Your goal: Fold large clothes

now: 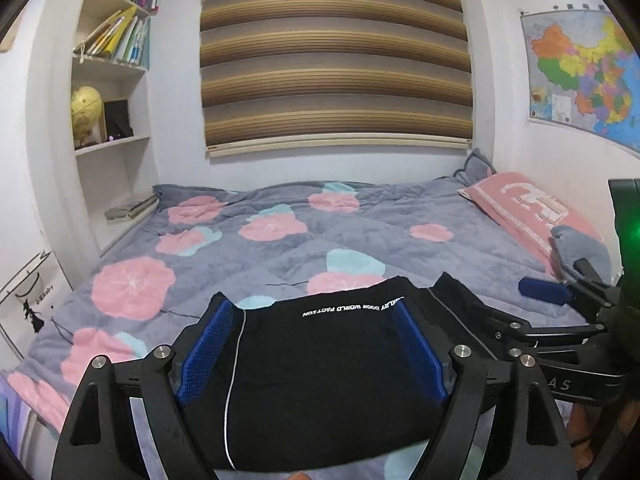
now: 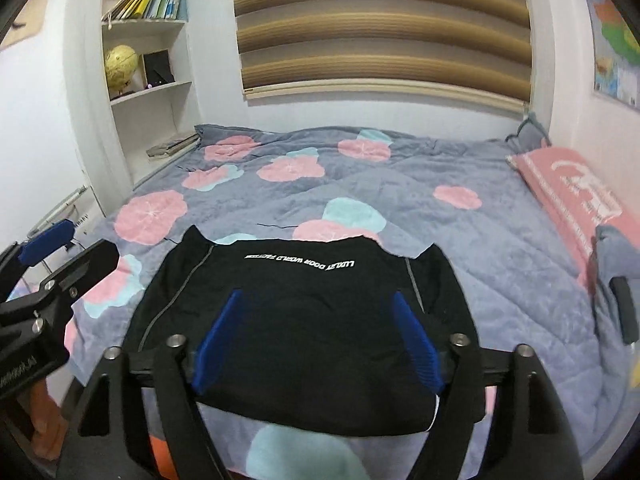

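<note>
Left gripper: its jaws are standing wide apart just above the near part of the garment, gripping nothing; the blue pads are framing the black cloth on both sides.
Right gripper: it is also spread wide and holding nothing, hanging over the near half of the garment; in the left wrist view it is showing beside the garment's right edge.
Bed cover: grey, with pink and light blue flowers, it is lying under the garment and reaching well beyond it on all sides.
Black garment: it is lying flat on the near part of the bed cover, folded into a compact shape, with a white line of print running across its far part and thin grey seams going down both sides.
Window blind: brown striped, it is hanging on the wall well behind the garment.
Bookshelf: it is standing far left of the garment, carrying books and a yellow globe.
Map: it is hanging on the wall far right of the garment.
Pink pillow: it is lying on the bed cover, right of the garment and farther back.
</note>
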`<state>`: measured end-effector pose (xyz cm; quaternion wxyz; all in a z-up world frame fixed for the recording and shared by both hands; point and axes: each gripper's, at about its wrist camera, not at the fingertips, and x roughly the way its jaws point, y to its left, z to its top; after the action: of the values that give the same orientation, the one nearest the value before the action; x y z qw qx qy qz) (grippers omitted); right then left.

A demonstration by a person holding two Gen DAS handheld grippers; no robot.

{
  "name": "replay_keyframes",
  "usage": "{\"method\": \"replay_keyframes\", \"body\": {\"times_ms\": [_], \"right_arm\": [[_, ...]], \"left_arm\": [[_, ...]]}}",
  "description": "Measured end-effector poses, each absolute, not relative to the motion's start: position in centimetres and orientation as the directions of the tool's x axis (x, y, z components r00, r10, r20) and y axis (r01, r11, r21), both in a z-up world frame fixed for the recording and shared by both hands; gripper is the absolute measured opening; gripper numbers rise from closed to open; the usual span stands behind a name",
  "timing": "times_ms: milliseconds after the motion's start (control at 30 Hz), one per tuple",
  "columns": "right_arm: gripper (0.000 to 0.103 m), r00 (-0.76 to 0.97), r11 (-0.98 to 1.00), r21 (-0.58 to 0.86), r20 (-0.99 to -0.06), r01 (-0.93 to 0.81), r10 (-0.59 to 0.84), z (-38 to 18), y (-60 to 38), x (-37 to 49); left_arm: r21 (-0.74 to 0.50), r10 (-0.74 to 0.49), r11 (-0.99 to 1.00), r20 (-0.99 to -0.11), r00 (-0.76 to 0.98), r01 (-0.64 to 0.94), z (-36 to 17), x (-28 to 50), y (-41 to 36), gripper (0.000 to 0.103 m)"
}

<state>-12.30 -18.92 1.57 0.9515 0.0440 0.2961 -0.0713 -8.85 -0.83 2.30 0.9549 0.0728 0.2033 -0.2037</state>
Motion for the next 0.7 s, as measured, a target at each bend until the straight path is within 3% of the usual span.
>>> {"method": "replay_keyframes", "body": {"times_ms": [167,700], "right_arm": [[0.083,0.804,0.986,-0.002,-0.578,0.167,-0.138,0.6,-18.3,-11.7],[0.083,0.743,0.977,0.064,-0.66,0.204,-0.112,-2.6,-20.3,-10.4]], "left_arm": [[0.067,-0.339,0.911,-0.442,0.83,0.407,1.0,-8.8,-1.2,0.083],[0.071,-0.262,0.937,-0.508,0.821,0.343,-1.8,-6.7,-1.0,0.083]]}}
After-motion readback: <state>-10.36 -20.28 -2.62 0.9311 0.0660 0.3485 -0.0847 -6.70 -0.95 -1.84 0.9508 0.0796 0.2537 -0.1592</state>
